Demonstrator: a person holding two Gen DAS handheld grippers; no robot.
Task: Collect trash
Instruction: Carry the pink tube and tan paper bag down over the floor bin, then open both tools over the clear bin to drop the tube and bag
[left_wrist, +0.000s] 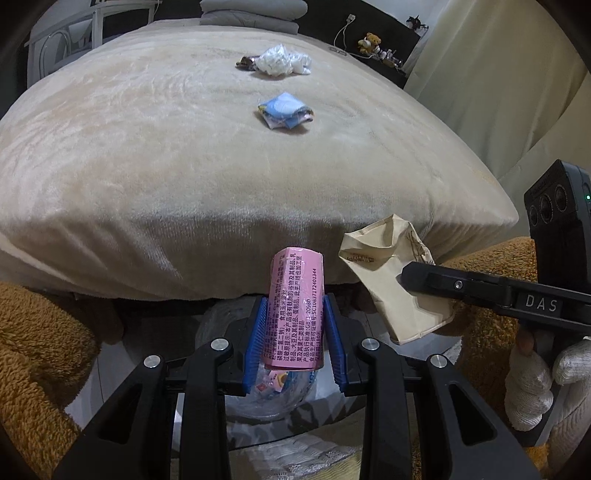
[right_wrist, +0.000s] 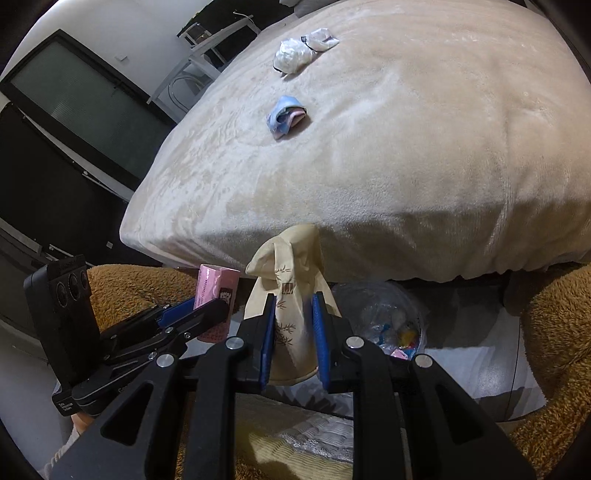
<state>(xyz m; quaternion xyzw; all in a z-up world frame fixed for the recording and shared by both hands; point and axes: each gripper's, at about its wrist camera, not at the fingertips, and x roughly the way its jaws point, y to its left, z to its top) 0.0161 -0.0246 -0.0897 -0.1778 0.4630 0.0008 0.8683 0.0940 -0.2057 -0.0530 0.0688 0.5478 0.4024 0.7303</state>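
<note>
Flanking the blue wrapper (left_wrist: 285, 115), white crumpled trash (left_wrist: 281, 61), bed (left_wrist: 184, 166) between.

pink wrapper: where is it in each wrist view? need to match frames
Left wrist: pink wrapper low centre, upright between the left gripper pads.
Right wrist: same wrapper lower left, partly hidden behind the left gripper's fingers.
Shared landmark: blue crumpled wrapper on the beige blanket, upper centre in both.
</note>
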